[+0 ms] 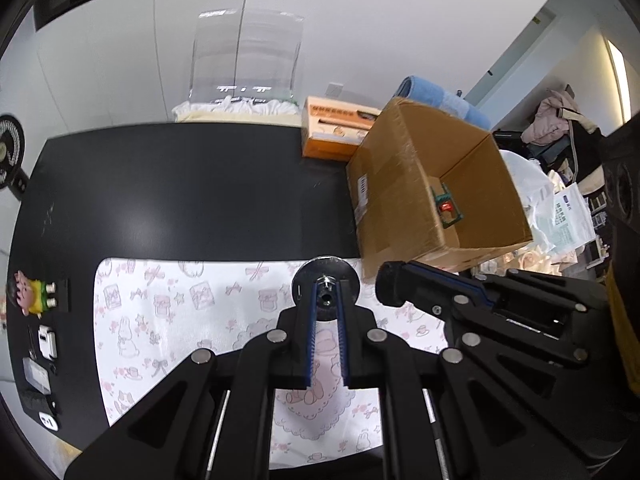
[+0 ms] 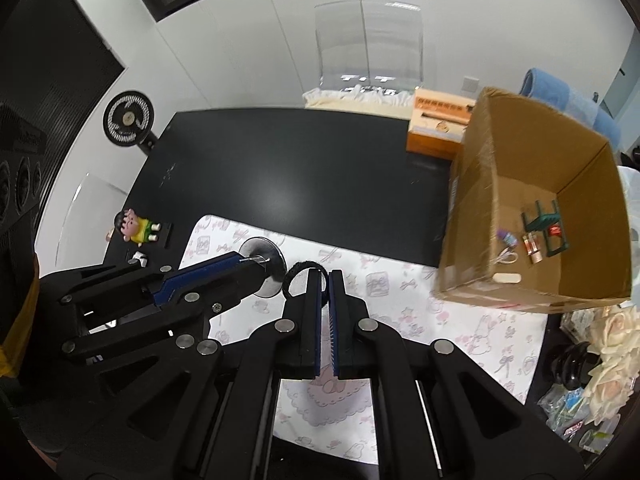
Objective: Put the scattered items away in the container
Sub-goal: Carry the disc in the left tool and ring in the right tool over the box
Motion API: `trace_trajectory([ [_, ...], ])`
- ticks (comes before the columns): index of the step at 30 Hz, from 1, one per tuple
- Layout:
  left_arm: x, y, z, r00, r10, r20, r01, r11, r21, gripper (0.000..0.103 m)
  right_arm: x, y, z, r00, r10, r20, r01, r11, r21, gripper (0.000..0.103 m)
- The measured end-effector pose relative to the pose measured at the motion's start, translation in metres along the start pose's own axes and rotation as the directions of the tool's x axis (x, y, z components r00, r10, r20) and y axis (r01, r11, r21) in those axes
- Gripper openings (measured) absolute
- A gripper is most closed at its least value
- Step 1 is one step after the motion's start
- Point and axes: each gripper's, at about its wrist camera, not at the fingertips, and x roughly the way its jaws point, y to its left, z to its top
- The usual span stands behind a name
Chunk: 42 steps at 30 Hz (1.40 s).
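My left gripper (image 1: 327,298) is shut on the stem of a shiny metal disc (image 1: 326,270), held above the patterned mat (image 1: 180,312). The right wrist view shows that disc (image 2: 264,264) at the left gripper's tip (image 2: 249,259). My right gripper (image 2: 325,280) is shut on a black ring (image 2: 298,270), close beside the disc. In the left wrist view the right gripper (image 1: 394,285) reaches in from the right. An open cardboard box (image 1: 400,184) (image 2: 472,216) stands at the mat's far right corner. It holds a small green rack (image 2: 546,228) and a few small bits.
A cartoon figurine (image 1: 30,292) (image 2: 134,228) lies on the black table (image 2: 280,160) left of the mat. An orange tissue box (image 2: 436,124) sits behind the cardboard box. A fan (image 2: 128,118) stands at the table's far left, and pale artificial roses (image 2: 612,344) at the right.
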Motion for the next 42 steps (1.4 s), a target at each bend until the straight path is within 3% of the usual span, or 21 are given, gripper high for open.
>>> trace_trajectory([
  [6,-0.003,-0.030,0.019,1.000,-0.014,0.026,0.012,0.999,0.052,0.009,-0.025,-0.027,0.006,0.995,-0.033,0.093,0.032,0.999,0.012,0.003],
  [8,-0.004,-0.042,0.025,0.999,-0.021,0.034,0.019,0.997,0.072,0.009,-0.033,-0.036,0.008,0.983,-0.060,0.172,0.064,0.998,-0.018,0.003],
  [17,0.003,-0.098,0.053,0.997,-0.060,0.056,0.051,0.987,0.152,0.009,-0.072,-0.085,0.017,0.950,-0.112,0.290,0.114,0.993,0.010,0.003],
  [19,0.007,-0.110,0.058,0.996,-0.066,0.059,0.055,0.985,0.166,0.009,-0.078,-0.097,0.018,0.928,-0.126,0.350,0.137,0.991,-0.006,0.003],
  [22,0.015,-0.129,0.065,0.996,-0.074,0.059,0.062,0.981,0.184,0.009,-0.087,-0.116,0.020,0.913,-0.138,0.383,0.151,0.989,-0.002,0.003],
  [35,0.067,-0.204,0.092,0.995,-0.091,0.026,0.081,0.962,0.259,0.009,-0.103,-0.205,0.035,0.904,-0.188,0.384,0.181,0.982,0.053,0.003],
  [37,0.076,-0.213,0.097,0.996,-0.089,0.022,0.080,0.960,0.267,0.009,-0.102,-0.220,0.040,0.890,-0.191,0.414,0.188,0.981,0.049,0.004],
  [42,0.100,-0.230,0.109,0.996,-0.084,0.004,0.080,0.959,0.273,0.009,-0.094,-0.250,0.055,0.897,-0.188,0.401,0.180,0.982,0.057,0.003],
])
